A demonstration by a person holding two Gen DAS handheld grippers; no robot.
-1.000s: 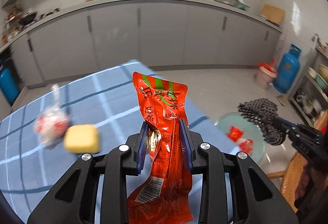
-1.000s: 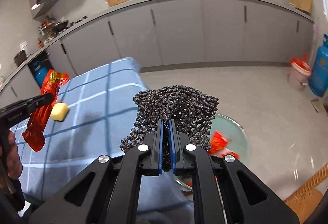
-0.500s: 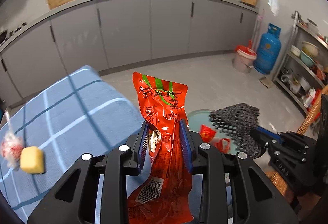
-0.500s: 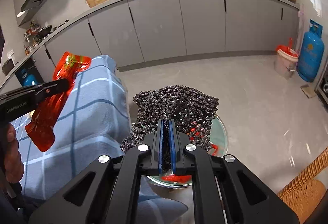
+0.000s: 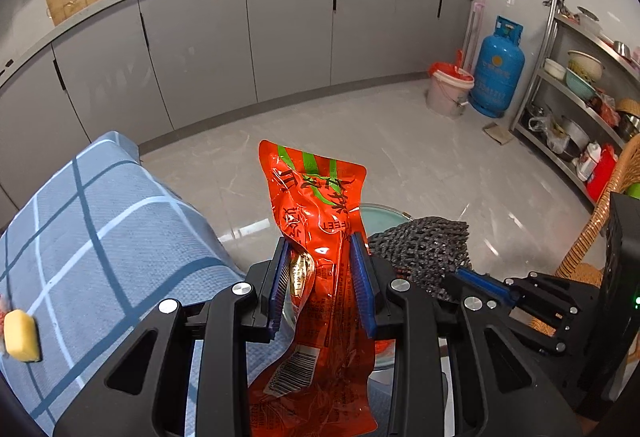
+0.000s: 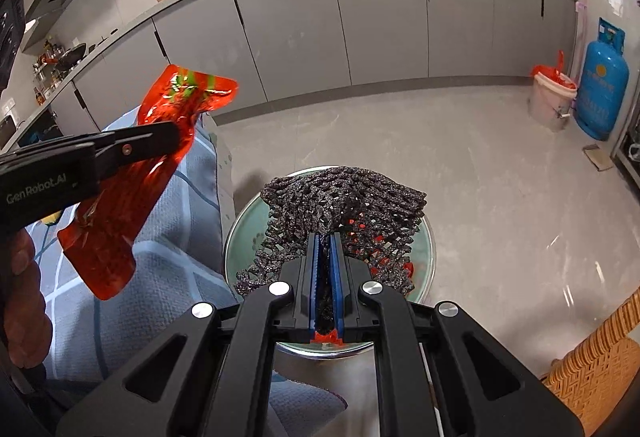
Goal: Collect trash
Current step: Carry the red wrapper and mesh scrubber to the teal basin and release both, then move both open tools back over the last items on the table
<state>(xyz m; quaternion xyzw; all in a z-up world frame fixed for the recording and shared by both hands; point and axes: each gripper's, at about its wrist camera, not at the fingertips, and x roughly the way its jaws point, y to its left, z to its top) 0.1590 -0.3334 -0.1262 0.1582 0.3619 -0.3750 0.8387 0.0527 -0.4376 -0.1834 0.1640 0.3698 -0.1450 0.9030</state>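
far left, a yellow sponge (image 5: pixel 19 335) lies on the table's blue checked cloth (image 5: pixel 100 237), untouched and well apart from both tools. centre left, the left gripper (image 5: pixel 322 277) is clamped on a red snack wrapper (image 5: pixel 320 237); its blue pads (image 5: pixel 280 283) press the crinkled film about midway along, so the printed top stands above the jaws and the barcode end hangs below. the wrapper looks like thin, glossy foil: very light, limp, probably slippery, so a hold across a folded, bunched part seems safer than one on a single flat edge. centre right, the right gripper (image 6: pixel 326 277) is closed tight on a black foam net (image 6: pixel 344 197), the pads pinching one gathered corner while the rest fans out over a glass-green bin (image 6: pixel 240 229) that stands on the floor beside the table. red scraps show through the mesh, already in the bin. the net appears soft, springy and almost weightless; it may cling to the pads on release. the wrapper hangs near the bin's edge, above the cloth, not yet over the opening. far right, a wicker chair (image 6: pixel 592 357) stands near the bin.
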